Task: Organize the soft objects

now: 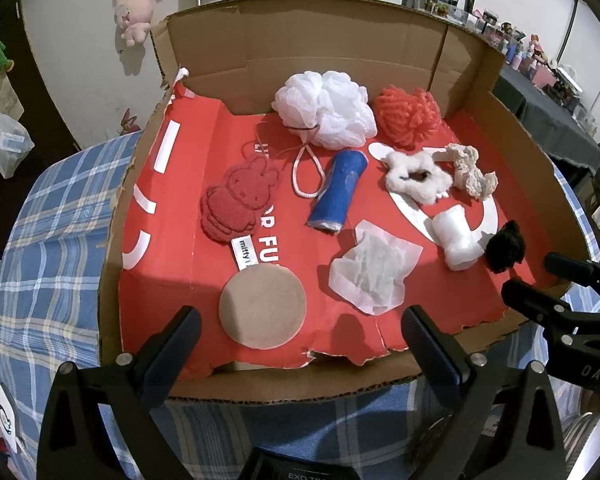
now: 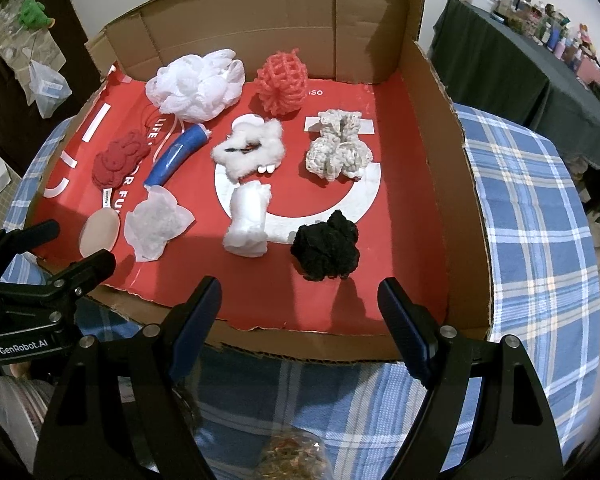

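Observation:
A shallow cardboard box [image 1: 300, 380] with a red floor holds several soft items. At the back lie a white mesh loofah [image 1: 324, 108] and an orange-red net ball [image 1: 408, 114]. In the middle are a red bunny sponge [image 1: 236, 200], a blue roll [image 1: 338, 192], a fluffy white scrunchie [image 1: 416, 176] and a cream crochet piece [image 2: 338, 148]. Nearer the front are a tan round pad [image 1: 262, 312], a crumpled tissue [image 1: 372, 268], a white rolled cloth [image 2: 248, 220] and a black scrunchie [image 2: 326, 246]. My left gripper [image 1: 300, 320] hovers open over the front edge, and my right gripper [image 2: 299, 286] is open beside it, both empty.
The box sits on a blue plaid tablecloth [image 2: 532, 240]. Tall cardboard walls [image 2: 452, 160] close the back and right side; the front rim is low and torn. A dark cluttered table [image 2: 520, 64] stands at the right, and a plastic bag [image 1: 6, 140] hangs at the left.

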`<state>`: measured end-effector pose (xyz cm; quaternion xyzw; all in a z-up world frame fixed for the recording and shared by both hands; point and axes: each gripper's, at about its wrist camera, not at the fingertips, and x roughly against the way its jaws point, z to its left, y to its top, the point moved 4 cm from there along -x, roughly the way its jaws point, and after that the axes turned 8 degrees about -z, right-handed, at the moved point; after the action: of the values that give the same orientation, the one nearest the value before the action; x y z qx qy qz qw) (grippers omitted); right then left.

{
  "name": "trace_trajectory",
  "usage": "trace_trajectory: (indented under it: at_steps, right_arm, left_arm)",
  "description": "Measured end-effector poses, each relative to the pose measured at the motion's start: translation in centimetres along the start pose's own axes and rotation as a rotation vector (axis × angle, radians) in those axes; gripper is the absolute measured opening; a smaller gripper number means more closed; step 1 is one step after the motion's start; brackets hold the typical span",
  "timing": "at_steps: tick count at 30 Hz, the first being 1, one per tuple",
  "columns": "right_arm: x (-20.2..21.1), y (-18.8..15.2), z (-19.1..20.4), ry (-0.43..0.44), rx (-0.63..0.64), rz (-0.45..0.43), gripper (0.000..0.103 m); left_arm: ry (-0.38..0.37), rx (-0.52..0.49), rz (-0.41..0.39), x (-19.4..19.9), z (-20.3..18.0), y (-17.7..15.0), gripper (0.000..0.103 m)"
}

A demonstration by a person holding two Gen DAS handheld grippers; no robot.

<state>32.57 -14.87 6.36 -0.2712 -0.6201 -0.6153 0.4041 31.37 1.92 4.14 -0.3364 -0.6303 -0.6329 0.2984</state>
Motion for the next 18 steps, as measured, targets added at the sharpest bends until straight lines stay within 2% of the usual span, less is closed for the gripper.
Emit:
trace_trajectory:
  at_steps: [18]
  right_arm:
    - [0.05,-0.08,0.02,0.0,0.002,-0.003,0.08]
  left_arm:
    - [0.001,0.002,-0.009,0.11,0.1,0.07,0.102]
